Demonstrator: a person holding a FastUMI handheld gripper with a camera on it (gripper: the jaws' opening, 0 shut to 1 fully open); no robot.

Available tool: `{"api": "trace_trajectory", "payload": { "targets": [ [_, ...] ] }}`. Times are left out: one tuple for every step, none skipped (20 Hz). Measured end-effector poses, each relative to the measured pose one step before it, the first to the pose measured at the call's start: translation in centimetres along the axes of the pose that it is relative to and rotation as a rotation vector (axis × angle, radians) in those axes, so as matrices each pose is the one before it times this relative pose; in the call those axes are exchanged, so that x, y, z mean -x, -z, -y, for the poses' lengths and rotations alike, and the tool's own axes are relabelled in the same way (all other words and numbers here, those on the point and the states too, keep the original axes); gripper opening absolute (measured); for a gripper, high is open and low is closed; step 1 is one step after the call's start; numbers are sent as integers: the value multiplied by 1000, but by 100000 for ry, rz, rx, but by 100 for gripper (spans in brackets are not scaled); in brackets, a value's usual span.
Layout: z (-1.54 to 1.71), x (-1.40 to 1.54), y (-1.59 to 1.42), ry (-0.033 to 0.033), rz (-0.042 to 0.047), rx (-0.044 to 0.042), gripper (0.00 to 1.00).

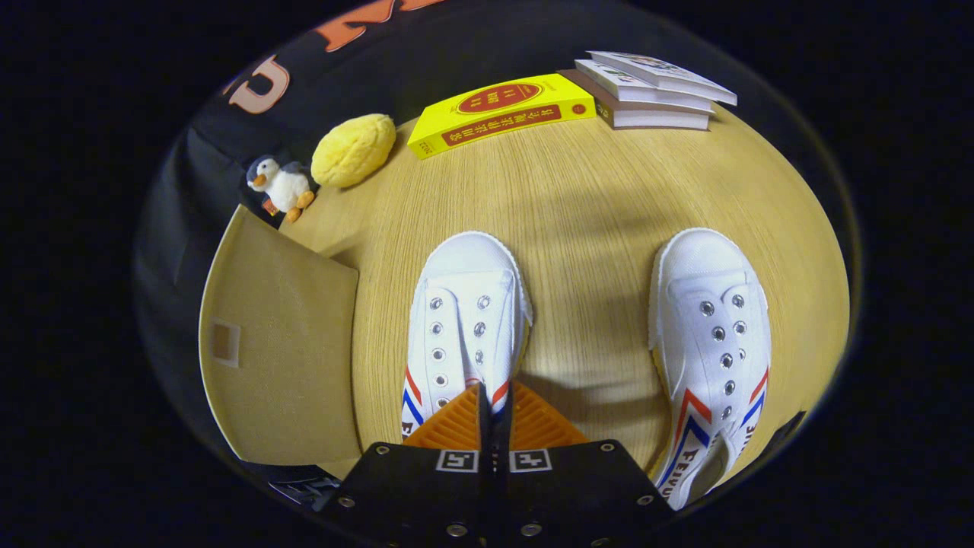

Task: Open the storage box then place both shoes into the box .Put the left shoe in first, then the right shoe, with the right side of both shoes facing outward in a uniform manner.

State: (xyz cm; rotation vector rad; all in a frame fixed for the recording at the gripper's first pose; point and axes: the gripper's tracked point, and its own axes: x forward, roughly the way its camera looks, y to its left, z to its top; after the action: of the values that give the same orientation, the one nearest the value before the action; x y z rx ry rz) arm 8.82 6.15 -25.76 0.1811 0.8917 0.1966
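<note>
Claw (494, 415) clamped on the left shoe's (464, 320) side wall.

Two shoes (466, 320) (711, 335) lie side by side on the table (586, 198).

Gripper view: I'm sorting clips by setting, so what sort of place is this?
Probably a staged tabletop in a recording booth, not a lived-in room: a wooden table against black cloth, with props such as books, a plush penguin and two white shoes. The gripper, fingers together, sits over the left one.
</note>
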Motion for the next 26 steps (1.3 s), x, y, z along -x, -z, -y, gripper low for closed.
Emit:
{"api": "trace_trajectory", "payload": {
  "targets": [
    [139, 299, -248, 1259, 2851, 1237, 0],
    [-101, 427, -563, 962, 3052, -6, 0],
    [-450, 407, -324, -163, 1350, -601, 0],
    [-710, 683, -358, -1466, -228, -1501, 0],
    [-731, 583, -820, -1156, 1410, -1627, 0],
    [-662, 837, -872, -425, 2010, -40, 0],
    [-688, 759, -903, 150, 1953, 1547, 0],
    [-739, 849, -919, 216, 1919, 1347, 0],
    [-1009, 812, -914, -347, 2025, 895, 0],
    [-1181, 899, -1001, -633, 1831, 820, 0],
    [-1195, 847, -949, -600, 1797, 856, 0],
    [-1326, 801, -1030, -595, 1983, 630, 0],
    [-1382, 782, -903, -779, 1733, 694, 0],
    [-1499, 702, -889, -873, 1580, 508, 0],
    [-1566, 636, -730, -1035, 1530, 968, 0],
    [-1583, 477, -616, -1303, 1203, 917, 0],
    [-1664, 274, -264, -1679, 225, 725, 0],
    [-1785, 101, -65, -1870, 127, 104, 0],
    [-1738, -5, 189, -2106, -774, 134, 0],
    [-1774, -248, 436, -2046, -803, -518, 0],
    [-1623, -318, 612, -1820, -1361, -521, 0],
    [-1449, -629, 740, -1549, -1381, 54, 0],
    [-1098, -693, 818, -1019, -1390, -90, 0],
    [-1036, -737, 908, -593, -1572, -78, 0],
    [-875, -780, 885, -471, -1579, 124, 0],
    [-809, -879, 844, -271, -1256, -228, 0]
  ]
}}
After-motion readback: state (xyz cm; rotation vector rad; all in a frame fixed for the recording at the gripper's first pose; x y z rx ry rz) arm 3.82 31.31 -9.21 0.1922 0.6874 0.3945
